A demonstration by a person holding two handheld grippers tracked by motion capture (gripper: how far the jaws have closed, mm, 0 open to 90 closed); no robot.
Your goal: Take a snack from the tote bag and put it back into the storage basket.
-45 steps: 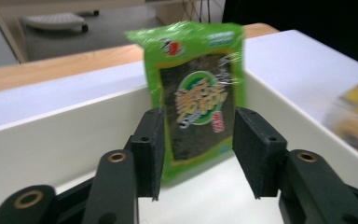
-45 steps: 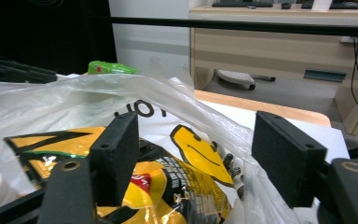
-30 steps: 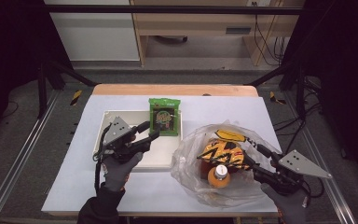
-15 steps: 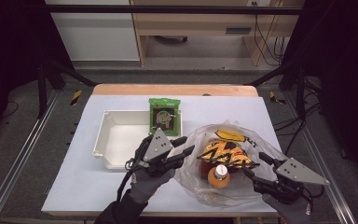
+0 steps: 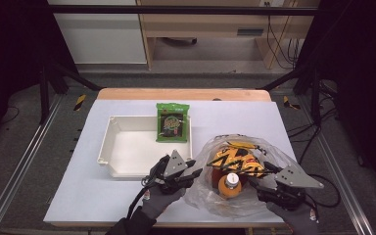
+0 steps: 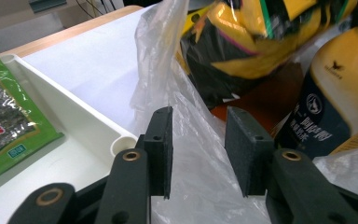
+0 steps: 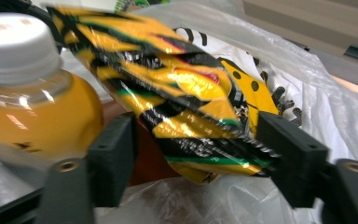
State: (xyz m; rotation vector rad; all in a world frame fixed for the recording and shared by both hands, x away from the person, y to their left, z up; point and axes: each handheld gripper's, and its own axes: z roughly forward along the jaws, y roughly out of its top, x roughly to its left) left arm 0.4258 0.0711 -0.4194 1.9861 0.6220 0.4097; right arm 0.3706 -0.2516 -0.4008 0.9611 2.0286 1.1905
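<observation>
The yellow-black snack pack (image 7: 186,98) sits btwn the right gripper (image 7: 205,149)'s wide-apart jaws, w/ thin bag plastic (image 6: 200,154) in the left gripper (image 6: 198,149)'s half-open gap, not squeezed.

Orange bottle (image 6: 340,116), right of left gripper view: dark label with round logo, Chinese characters, illegible. Green packet (image 6: 4,112): print illegible.

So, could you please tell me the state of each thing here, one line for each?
plastic bag: open, lying on the table, holding snacks and a bottle.
bottle: capped, inside the bag.
yellow snack packet: sealed, between the right gripper's jaws.
green packet: sealed, resting in the tray.
white tray: upright.
left gripper: open, bag film between jaws.
right gripper: open.
</observation>
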